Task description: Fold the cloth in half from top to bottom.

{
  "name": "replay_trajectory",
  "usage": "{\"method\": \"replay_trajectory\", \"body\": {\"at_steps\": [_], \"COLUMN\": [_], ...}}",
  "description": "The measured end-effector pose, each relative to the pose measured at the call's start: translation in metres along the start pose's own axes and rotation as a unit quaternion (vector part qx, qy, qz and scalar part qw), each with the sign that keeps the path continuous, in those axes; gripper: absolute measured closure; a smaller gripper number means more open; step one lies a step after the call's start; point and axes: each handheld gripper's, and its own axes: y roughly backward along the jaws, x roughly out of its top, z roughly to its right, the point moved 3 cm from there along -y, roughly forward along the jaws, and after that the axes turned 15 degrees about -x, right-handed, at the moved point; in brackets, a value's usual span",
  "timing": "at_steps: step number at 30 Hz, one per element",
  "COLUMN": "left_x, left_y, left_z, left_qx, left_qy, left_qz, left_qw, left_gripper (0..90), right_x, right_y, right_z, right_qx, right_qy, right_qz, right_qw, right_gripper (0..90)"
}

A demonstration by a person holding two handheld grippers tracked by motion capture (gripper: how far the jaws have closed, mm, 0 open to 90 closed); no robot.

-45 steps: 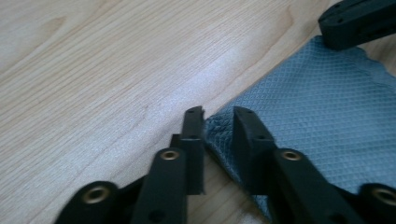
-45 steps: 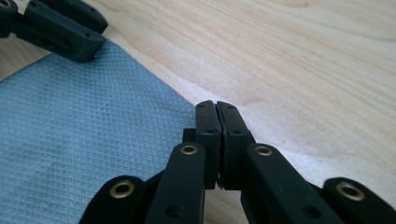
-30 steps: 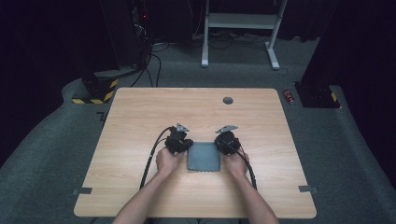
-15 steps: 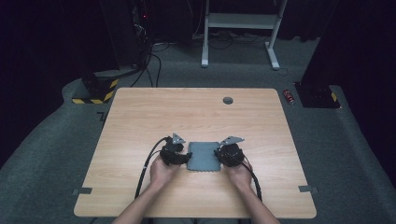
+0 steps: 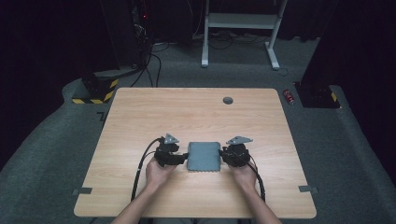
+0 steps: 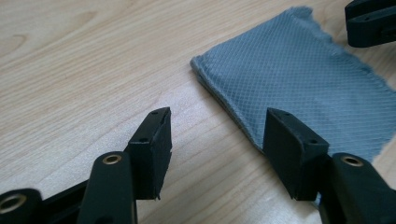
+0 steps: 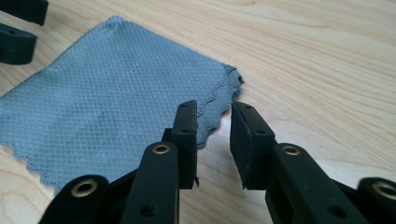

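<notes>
Cloth [image 5: 204, 156] now folded small, flat on the desk [image 5: 140, 116] toward 6 o'clock. Drawn nearer the person than a second ago, when sat farther up. Left tongs [image 6: 212, 130] parted wide at the cloth's 9 o'clock edge, gripping nothing. Right tongs [image 7: 214, 135] narrowed over the scalloped 3 o'clock edge, not quite pinching. Probably a fold just finished; another perhaps next.

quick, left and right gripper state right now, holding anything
Left gripper: open, jaws wide, holding nothing, beside the grey cloth.
Right gripper: open, narrow gap, nothing between the jaws, at the cloth's edge.
</notes>
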Motion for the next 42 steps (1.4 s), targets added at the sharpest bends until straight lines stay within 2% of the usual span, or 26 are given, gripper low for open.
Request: {"method": "replay_trajectory", "body": {"at_steps": [7, 10, 17, 31, 42], "left_x": [0.002, 0.002, -0.001, -0.012, -0.027], "left_y": [0.008, 0.012, 0.025, 0.055, 0.073], "left_z": [0.001, 0.002, 0.004, -0.002, -0.007], "left_qx": [-0.008, -0.017, -0.019, -0.012, -0.001], "left_qy": [-0.011, -0.005, -0.008, 0.002, 0.015], "left_qz": [0.011, 0.024, 0.038, 0.07, 0.084], "left_qw": [0.9998, 0.9996, 0.9991, 0.9975, 0.9963], "left_gripper": [42.3, 41.9, 41.0, 40.1, 39.9], "right_x": [-0.005, -0.009, -0.014, -0.025, -0.034], "right_y": [0.017, 0.025, 0.04, 0.059, 0.068], "right_z": [0.013, 0.021, 0.032, 0.043, 0.047], "right_qx": [-0.008, -0.011, -0.01, -0.014, -0.018], "right_qy": [-0.013, -0.021, -0.037, -0.055, -0.061], "right_qz": [0.018, 0.025, 0.041, 0.057, 0.064], "right_qw": [0.9997, 0.9994, 0.9984, 0.9968, 0.9959], "right_gripper": [69.4, 68.8, 67.3, 65.8, 65.3]}}
